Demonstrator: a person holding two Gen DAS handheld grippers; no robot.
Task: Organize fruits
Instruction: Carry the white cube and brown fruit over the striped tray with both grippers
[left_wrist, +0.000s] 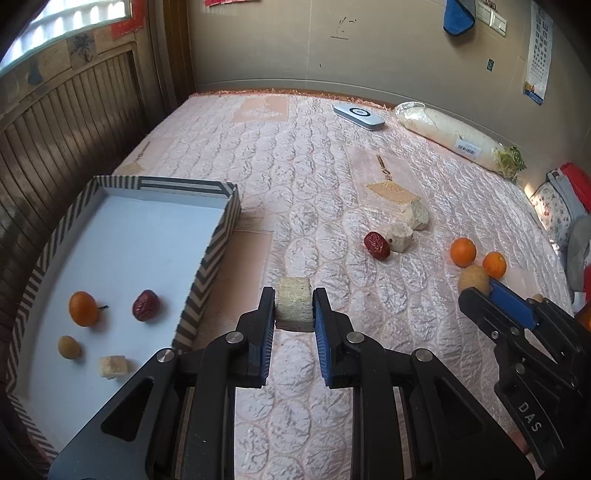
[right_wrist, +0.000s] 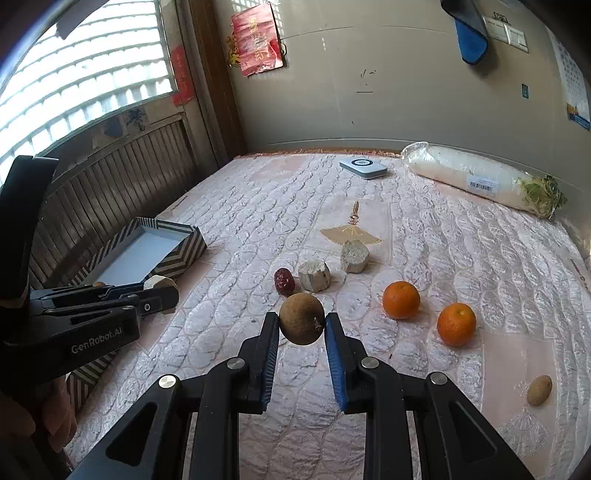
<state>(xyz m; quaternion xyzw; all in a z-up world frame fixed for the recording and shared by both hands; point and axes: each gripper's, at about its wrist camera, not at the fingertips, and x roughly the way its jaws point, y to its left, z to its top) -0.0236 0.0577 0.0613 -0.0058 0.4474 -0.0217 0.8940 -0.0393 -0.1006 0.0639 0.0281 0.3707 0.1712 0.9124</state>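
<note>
My left gripper (left_wrist: 294, 308) is shut on a pale sugarcane chunk (left_wrist: 294, 302), held just right of the striped box (left_wrist: 207, 254). The box holds an orange (left_wrist: 83, 308), a red date (left_wrist: 146, 305), a brown longan (left_wrist: 69, 347) and a cane piece (left_wrist: 113, 366). My right gripper (right_wrist: 301, 326) is shut on a brown longan (right_wrist: 301, 323) above the bed. On the bed lie a red date (right_wrist: 284, 281), two cane chunks (right_wrist: 314, 276) (right_wrist: 354, 256), two oranges (right_wrist: 401, 299) (right_wrist: 456, 324) and another longan (right_wrist: 539, 390).
A wrapped white radish (right_wrist: 476, 179) and a white flat device (right_wrist: 363, 168) lie at the bed's far end by the wall. A wooden slatted panel (left_wrist: 74, 122) runs along the left. Clothes (left_wrist: 569, 206) pile at the right edge.
</note>
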